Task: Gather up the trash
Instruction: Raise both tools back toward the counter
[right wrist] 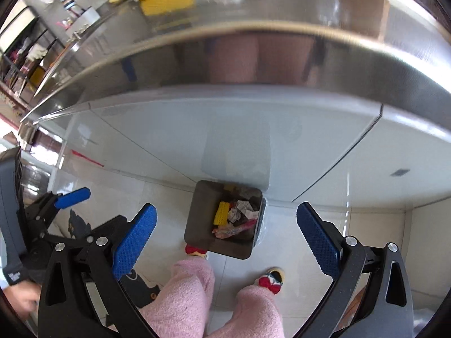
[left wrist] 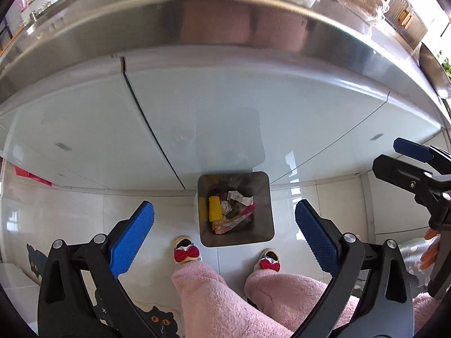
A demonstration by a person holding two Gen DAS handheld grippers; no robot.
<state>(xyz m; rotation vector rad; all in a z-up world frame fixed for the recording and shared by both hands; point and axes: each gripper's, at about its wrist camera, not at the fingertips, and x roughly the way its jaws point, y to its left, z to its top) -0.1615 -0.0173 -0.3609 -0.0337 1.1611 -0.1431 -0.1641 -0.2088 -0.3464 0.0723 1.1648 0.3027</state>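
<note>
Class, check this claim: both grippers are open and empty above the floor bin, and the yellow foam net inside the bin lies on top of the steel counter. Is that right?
Not quite. The left gripper and right gripper are indeed open and empty above the bin, but the yellow foam net lies inside the bin among the wrappers, not on the counter. The left wrist view shows it.

The left gripper (left wrist: pixel 224 236) and right gripper (right wrist: pixel 225 236) share black forked frames, silver round bolts and blue cross-hatched pads (left wrist: pixel 132 238). At six o'clock the person wears fluffy pink trousers (left wrist: pixel 214 298) and slippers with red bows (left wrist: pixel 186 254).
</note>
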